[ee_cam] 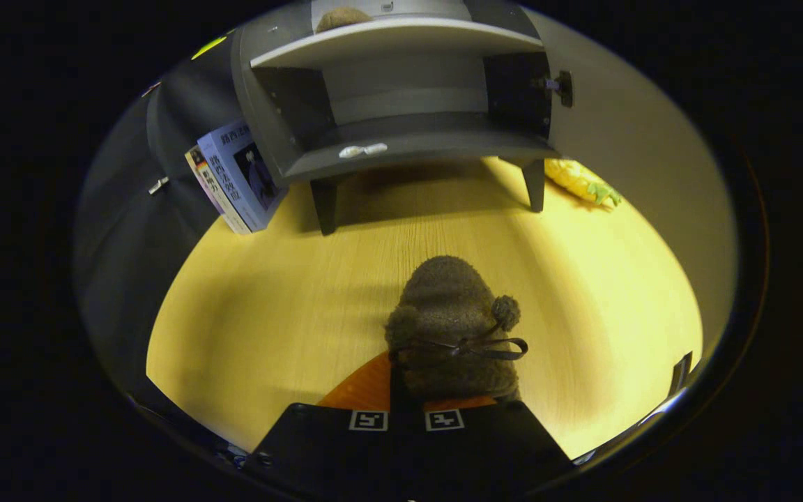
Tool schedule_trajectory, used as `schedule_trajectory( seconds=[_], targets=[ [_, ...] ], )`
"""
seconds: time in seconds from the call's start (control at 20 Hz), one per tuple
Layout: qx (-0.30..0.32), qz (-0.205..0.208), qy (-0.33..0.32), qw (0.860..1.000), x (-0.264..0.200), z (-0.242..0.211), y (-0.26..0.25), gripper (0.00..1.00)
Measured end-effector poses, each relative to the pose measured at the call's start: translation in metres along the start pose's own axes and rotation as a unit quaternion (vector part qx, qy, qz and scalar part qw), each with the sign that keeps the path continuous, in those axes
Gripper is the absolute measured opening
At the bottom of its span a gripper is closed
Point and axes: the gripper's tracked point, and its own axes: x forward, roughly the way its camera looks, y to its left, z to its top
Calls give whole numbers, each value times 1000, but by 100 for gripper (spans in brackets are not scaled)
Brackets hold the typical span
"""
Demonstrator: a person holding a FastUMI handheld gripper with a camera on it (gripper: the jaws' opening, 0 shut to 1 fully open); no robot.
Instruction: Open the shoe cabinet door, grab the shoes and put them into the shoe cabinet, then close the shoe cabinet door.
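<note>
Staged home corner, small open shoe cabinet [401, 104], books [238, 174], wooden tabletop [269, 307]

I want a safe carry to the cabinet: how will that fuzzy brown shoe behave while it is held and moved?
The fuzzy brown shoe looks soft and plush, so it will probably squash and sag rather than stay stiff. It seems light for its size. Its thin lace bow and pom-pom hang loose and may swing or snag on the shoe cabinet shelf edge. The tool appears shut on the shoe's heel end.

Dim fisheye view, warm pool of light on the tabletop [269, 300], edges curved and dark.
</note>
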Motion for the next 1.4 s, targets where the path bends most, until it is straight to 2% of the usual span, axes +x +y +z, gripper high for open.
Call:
schedule_trajectory(
  seconds=[0.3, 0.45, 0.75, 1.0, 1.4],
  targets=[
    [-14, 12, -109, 994, -98, 125, 24, 5],
    [-34, 36, -138, 989, -143, 162, 38, 5],
    [-46, 71, -181, 980, -189, 246, 24, 5],
    [-51, 72, -164, 983, -173, 303, 16, 5],
    [-10, 40, -155, 987, -100, 427, 14, 5]
  ],
)
